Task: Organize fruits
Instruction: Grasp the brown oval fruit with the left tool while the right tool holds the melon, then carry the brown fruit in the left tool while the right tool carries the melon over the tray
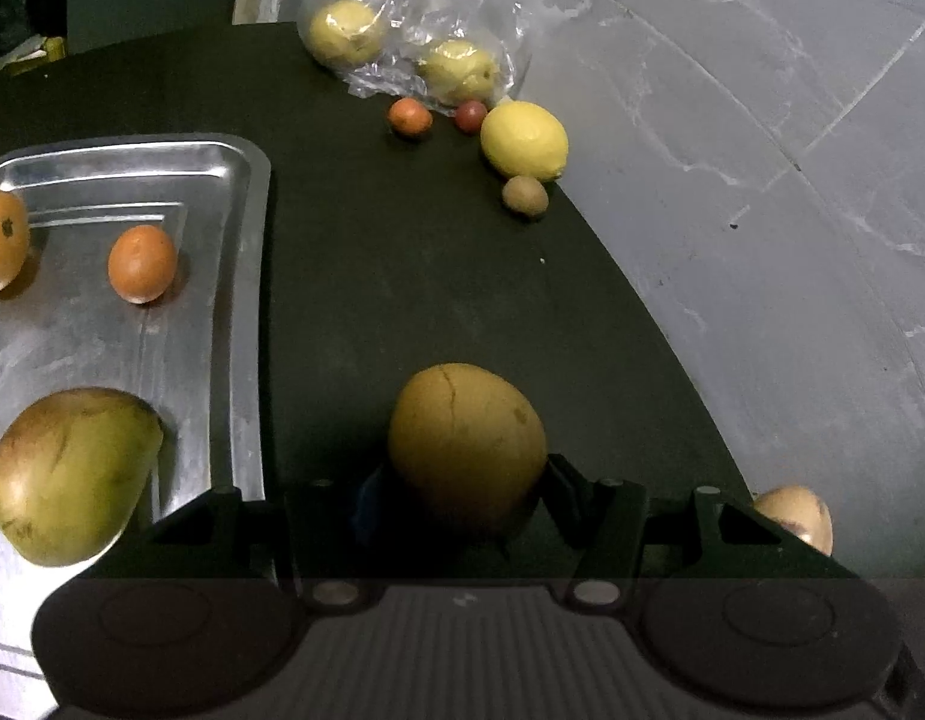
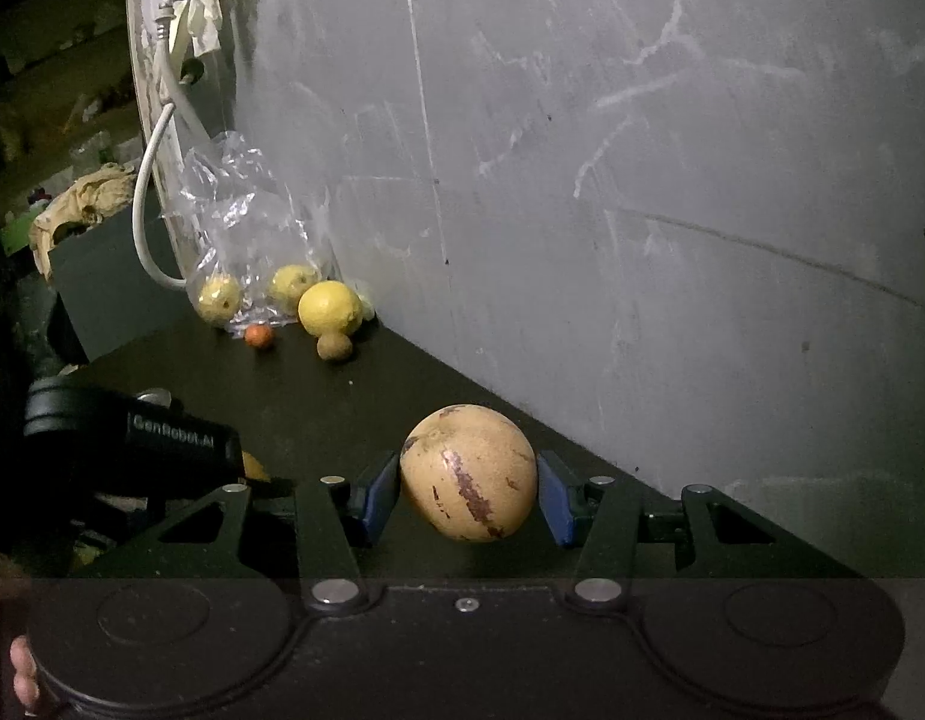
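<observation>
On a dark tabletop (image 2: 318,396) beside a scuffed grey wall (image 2: 642,180), two handheld grippers each grasp a fruit. The left gripper (image 1: 462,480) has its fingers clenched on a tan-yellow fruit (image 1: 467,444), held just right of a steel tray (image 1: 246,276). The tray carries a large green-yellow mango (image 1: 69,474) at its near end, a small orange fruit (image 1: 142,264) farther back and another orange fruit (image 1: 0,240) at the left edge. The right gripper (image 2: 468,492), blue pads (image 2: 552,498) pressed against both sides, grips a tan fruit with brown streaks (image 2: 468,471) close to the wall. White lettering on the left gripper's black body, seen in the right wrist view, reads roughly "GenRobot.AI". At the far end lie a lemon (image 1: 524,141), a kiwi (image 1: 525,197), two small reddish fruits (image 1: 410,117) and a clear plastic bag (image 1: 414,18) holding two yellow fruits.
</observation>
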The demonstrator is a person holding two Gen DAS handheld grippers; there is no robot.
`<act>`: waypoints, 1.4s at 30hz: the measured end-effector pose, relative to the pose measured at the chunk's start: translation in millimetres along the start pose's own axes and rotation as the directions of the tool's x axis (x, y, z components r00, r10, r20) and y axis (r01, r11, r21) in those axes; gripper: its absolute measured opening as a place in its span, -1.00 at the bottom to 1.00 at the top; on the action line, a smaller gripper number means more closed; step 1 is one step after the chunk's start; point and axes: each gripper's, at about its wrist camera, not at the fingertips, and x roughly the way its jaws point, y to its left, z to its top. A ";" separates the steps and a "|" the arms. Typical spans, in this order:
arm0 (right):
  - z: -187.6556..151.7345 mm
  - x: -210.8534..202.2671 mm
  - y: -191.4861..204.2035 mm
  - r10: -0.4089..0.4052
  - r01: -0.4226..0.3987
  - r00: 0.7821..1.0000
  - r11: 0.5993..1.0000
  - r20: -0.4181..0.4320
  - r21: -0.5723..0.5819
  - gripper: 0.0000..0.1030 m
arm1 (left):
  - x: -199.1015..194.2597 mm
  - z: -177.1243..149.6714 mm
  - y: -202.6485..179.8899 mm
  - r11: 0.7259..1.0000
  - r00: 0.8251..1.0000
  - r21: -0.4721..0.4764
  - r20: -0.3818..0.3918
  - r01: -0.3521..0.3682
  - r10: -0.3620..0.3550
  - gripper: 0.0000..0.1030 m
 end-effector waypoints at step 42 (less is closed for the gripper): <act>-5.5 -32.8 85.5 0.202 -0.212 0.977 0.956 -0.069 -0.201 0.00 | -95.9 -30.0 81.1 0.976 0.983 -0.200 0.175 0.089 -0.053 0.17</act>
